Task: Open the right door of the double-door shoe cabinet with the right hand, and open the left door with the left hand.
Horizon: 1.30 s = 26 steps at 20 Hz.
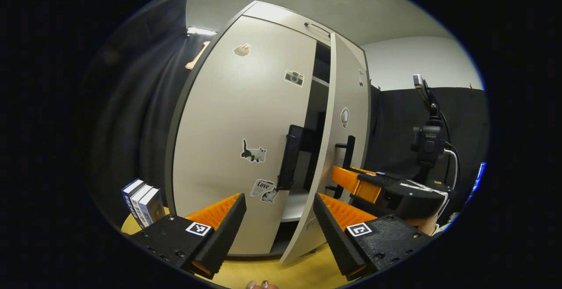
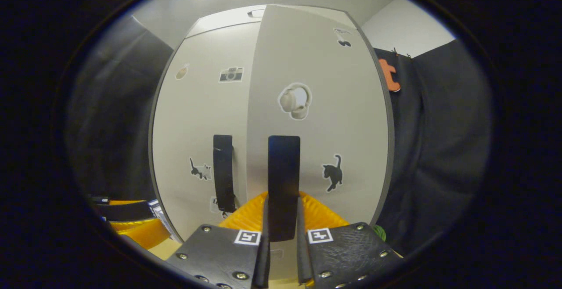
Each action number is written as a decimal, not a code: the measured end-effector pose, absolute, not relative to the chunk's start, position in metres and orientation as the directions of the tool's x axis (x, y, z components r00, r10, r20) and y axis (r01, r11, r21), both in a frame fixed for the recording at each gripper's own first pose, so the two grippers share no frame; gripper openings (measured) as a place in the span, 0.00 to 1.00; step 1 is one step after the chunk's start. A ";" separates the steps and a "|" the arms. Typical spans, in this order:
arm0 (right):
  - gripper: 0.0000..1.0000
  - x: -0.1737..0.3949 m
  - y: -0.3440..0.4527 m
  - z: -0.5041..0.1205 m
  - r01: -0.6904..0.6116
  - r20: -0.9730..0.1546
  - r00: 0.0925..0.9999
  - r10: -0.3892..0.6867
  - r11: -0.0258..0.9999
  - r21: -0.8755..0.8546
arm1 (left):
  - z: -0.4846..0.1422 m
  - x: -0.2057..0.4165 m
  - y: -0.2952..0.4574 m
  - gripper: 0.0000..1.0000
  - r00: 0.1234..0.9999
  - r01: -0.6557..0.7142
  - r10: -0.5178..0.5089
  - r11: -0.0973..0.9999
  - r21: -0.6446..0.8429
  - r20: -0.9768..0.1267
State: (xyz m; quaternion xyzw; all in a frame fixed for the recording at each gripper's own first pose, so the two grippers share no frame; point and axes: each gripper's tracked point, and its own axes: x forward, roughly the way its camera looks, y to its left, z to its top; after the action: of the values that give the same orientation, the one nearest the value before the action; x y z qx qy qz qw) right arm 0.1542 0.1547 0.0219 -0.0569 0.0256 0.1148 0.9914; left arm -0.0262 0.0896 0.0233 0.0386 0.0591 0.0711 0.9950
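The grey shoe cabinet (image 1: 228,117) stands straight ahead, with stickers on both doors. Its left door (image 1: 237,104) is flush shut, and the black left handle (image 1: 290,157) lies just beyond my left gripper (image 1: 279,199), which is open with nothing between its fingers. The right door (image 2: 316,117) is swung out a little, so a dark gap with shelves (image 1: 318,104) shows. My right gripper (image 2: 283,201) is shut on the black right handle (image 2: 284,179). The left gripper view shows the right gripper (image 1: 373,188) at that handle (image 1: 350,148).
Several books (image 1: 141,202) stand to the left of the cabinet on a yellow surface (image 1: 285,276). A camera on a black stand (image 1: 428,139) rises at the right. Black cloth hangs on both sides of the cabinet. Fingertips of a hand (image 1: 259,284) show at the bottom edge.
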 end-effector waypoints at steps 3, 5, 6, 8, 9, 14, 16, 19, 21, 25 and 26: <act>0.25 0.142 0.143 0.024 -0.239 -0.060 0.970 0.233 0.964 -0.120 | 0.023 -0.028 0.081 0.96 0.983 -0.134 0.144 0.987 0.093 -0.110; 0.25 0.136 0.137 0.026 -0.246 -0.058 0.969 0.241 0.960 -0.130 | 0.024 -0.028 0.075 0.96 0.984 -0.134 0.145 0.986 0.097 -0.108; 0.25 0.132 0.133 0.027 -0.250 -0.058 0.968 0.244 0.959 -0.134 | 0.024 -0.028 0.073 0.96 0.984 -0.135 0.145 0.986 0.099 -0.106; 0.25 0.126 0.125 0.029 -0.256 -0.057 0.967 0.250 0.957 -0.136 | 0.024 -0.028 0.067 0.96 0.984 -0.136 0.147 0.985 0.103 -0.103; 0.25 0.122 0.121 0.030 -0.257 -0.056 0.966 0.252 0.957 -0.137 | 0.022 -0.028 0.065 0.96 0.984 -0.137 0.147 0.985 0.104 -0.105; 0.24 0.105 0.095 0.035 -0.266 -0.061 0.964 0.260 0.955 -0.135 | 0.016 -0.024 0.050 0.96 0.984 -0.133 0.144 0.986 0.102 -0.108; 0.24 0.099 0.083 0.038 -0.265 -0.062 0.964 0.259 0.955 -0.133 | 0.014 -0.022 0.043 0.96 0.984 -0.129 0.140 0.986 0.102 -0.110; 0.15 0.093 0.065 0.043 -0.267 -0.059 0.963 0.261 0.956 -0.118 | 0.006 -0.016 0.032 0.96 0.984 -0.118 0.129 0.988 0.095 -0.120; 0.15 0.089 0.056 0.043 -0.273 -0.064 0.961 0.267 0.956 -0.110 | -0.001 -0.012 0.024 0.96 0.984 -0.107 0.117 0.991 0.086 -0.133; 0.14 0.084 0.038 0.046 -0.250 -0.065 0.968 0.243 0.956 -0.151 | -0.009 -0.008 0.008 0.96 0.984 -0.086 0.099 0.992 0.093 -0.149; 0.14 0.082 0.028 0.047 -0.235 -0.066 0.972 0.227 0.960 -0.155 | -0.009 -0.008 0.005 0.96 0.984 -0.083 0.097 0.992 0.094 -0.149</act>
State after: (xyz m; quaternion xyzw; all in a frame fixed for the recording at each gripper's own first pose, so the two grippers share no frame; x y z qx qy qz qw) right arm 0.0818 0.0282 0.0471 -0.0813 0.0237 0.1168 0.9895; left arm -0.0083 0.0055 -0.0087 0.0436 0.0767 0.0452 0.9951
